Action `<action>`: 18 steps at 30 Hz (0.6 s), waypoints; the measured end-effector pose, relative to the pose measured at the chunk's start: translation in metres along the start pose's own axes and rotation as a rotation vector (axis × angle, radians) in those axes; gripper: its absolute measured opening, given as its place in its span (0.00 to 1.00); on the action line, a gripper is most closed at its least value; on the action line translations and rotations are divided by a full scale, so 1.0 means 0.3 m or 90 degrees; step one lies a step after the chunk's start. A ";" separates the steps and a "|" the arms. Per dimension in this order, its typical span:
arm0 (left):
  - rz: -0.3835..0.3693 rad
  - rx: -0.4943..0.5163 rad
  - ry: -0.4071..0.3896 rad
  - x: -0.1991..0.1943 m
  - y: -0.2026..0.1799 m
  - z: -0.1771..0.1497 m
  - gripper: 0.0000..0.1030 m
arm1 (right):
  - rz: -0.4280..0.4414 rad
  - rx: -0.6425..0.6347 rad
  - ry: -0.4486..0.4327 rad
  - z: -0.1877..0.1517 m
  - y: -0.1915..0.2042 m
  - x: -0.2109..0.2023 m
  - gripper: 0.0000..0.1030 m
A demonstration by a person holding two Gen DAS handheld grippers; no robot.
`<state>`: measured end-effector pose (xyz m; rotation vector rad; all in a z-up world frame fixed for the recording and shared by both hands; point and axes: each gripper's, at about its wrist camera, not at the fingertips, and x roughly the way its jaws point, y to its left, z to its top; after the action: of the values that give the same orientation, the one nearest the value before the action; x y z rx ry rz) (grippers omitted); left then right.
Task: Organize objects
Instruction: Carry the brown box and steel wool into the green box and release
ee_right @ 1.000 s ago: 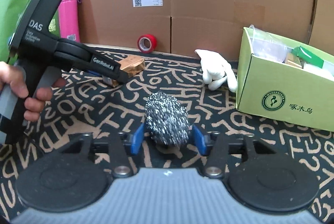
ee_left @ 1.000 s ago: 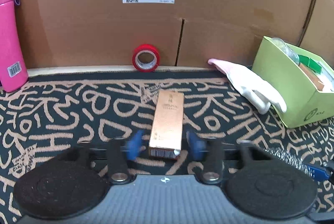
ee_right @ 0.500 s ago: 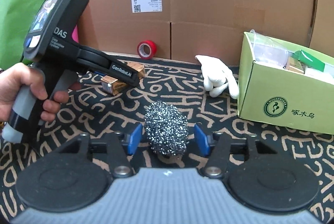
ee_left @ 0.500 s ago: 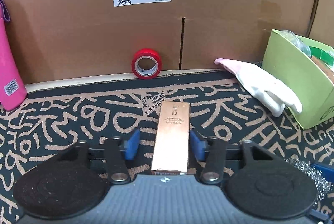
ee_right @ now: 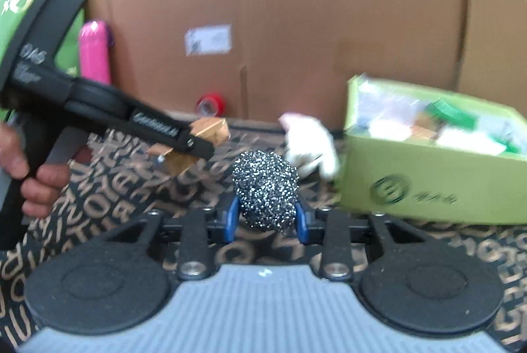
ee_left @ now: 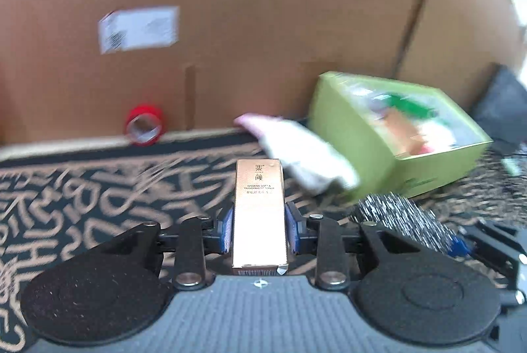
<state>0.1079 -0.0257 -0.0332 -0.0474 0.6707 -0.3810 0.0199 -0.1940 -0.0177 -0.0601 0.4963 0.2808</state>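
Note:
My left gripper [ee_left: 259, 229] is shut on a copper toner box [ee_left: 259, 214] and holds it lifted above the patterned mat; it also shows in the right wrist view [ee_right: 197, 139]. My right gripper [ee_right: 266, 214] is shut on a steel wool scrubber [ee_right: 265, 188], raised off the mat; the scrubber also shows at the right of the left wrist view [ee_left: 402, 221]. A green cardboard box [ee_right: 428, 175] with several items in it stands to the right; it also shows in the left wrist view [ee_left: 395, 135].
A white glove [ee_right: 311, 149] lies against the green box's left side. A red tape roll [ee_left: 144, 124] sits by the cardboard back wall. A pink bottle [ee_right: 95, 51] stands at the far left. Cardboard walls close off the back and right.
Both grippers closed on their objects and lifted them. The left gripper swung right toward the green box with the toner box. The right gripper rose with the scrubber.

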 end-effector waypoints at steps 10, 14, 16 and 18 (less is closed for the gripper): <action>-0.117 0.095 -0.040 0.009 -0.307 0.153 0.32 | -0.159 0.051 -0.089 0.092 -0.283 -0.133 0.32; -0.135 0.112 -0.029 0.073 -0.415 0.199 0.32 | -0.215 0.080 -0.094 0.107 -0.413 -0.135 0.32; -0.155 0.117 -0.026 0.110 -0.472 0.227 0.32 | -0.240 0.093 -0.092 0.112 -0.472 -0.126 0.32; -0.168 0.115 -0.025 0.144 -0.519 0.255 0.32 | -0.260 0.101 -0.093 0.117 -0.525 -0.114 0.32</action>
<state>0.1347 -0.1920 0.0264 0.0292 0.5904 -0.6926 0.0514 -0.3493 0.0278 0.0140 0.3493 -0.1529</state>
